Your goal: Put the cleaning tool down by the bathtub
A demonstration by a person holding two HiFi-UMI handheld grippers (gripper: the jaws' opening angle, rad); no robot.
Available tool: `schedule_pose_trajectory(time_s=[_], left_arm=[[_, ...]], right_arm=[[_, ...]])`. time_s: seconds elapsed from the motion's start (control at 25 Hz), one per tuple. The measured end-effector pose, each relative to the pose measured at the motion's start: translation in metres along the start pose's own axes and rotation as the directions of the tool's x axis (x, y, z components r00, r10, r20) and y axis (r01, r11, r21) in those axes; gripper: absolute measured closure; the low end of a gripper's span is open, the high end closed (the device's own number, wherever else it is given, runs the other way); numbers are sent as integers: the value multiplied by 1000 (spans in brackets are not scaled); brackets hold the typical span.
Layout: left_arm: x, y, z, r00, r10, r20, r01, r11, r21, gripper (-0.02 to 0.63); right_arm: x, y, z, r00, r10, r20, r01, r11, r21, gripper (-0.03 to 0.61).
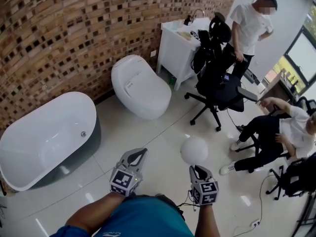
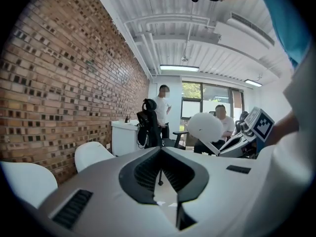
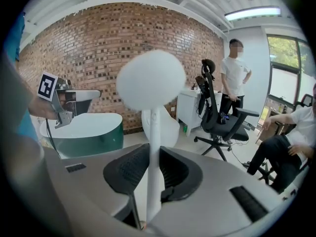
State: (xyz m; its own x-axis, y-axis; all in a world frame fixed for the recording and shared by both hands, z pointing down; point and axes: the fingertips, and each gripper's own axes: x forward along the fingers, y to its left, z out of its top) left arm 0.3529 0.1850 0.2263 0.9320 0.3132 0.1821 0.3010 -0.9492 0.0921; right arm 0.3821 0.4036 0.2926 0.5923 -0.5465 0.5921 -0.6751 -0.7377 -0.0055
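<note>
The cleaning tool is a white stick with a round fluffy white head point(image 1: 194, 149). My right gripper point(image 1: 196, 168) is shut on its handle and holds it upright, with the head point(image 3: 150, 80) above the jaws point(image 3: 154, 149). The tool point(image 2: 205, 127) also shows in the left gripper view, off to the right. The white bathtub point(image 1: 49, 100) with a dark green side point(image 3: 89, 130) stands on the floor against the brick wall, to the left and ahead of both grippers. My left gripper point(image 1: 140, 152) is beside the right one, shut and holding nothing point(image 2: 160, 149).
A white toilet point(image 1: 140, 88) stands right of the tub, then a white sink cabinet point(image 1: 177, 43). A black office chair point(image 1: 217, 83) is ahead on the right. One person stands behind it point(image 1: 249, 28) and another sits at the right point(image 1: 276, 132). Cables point(image 1: 256, 223) lie on the floor.
</note>
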Motion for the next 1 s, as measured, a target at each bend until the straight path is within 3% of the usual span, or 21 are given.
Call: schedule_pose_trajectory(time_s=[0.28, 0.56, 0.84, 1.0], left_arm=[[-21, 9, 10, 1000, 8, 15, -8, 999, 32, 626], [-52, 28, 10, 997, 66, 38, -67, 998, 22, 626], [-112, 80, 10, 977, 205, 65, -207, 978, 23, 626], [-162, 117, 8, 949, 306, 79, -308, 951, 11, 626]], right_arm=[[-10, 19, 15, 1000, -11, 26, 11, 1000, -1, 489], [-5, 47, 39, 998, 22, 60, -19, 998, -54, 489], [19, 106, 73, 989, 121, 85, -108, 984, -142, 489], [31, 157, 94, 976, 188, 107, -167, 970, -178, 489]])
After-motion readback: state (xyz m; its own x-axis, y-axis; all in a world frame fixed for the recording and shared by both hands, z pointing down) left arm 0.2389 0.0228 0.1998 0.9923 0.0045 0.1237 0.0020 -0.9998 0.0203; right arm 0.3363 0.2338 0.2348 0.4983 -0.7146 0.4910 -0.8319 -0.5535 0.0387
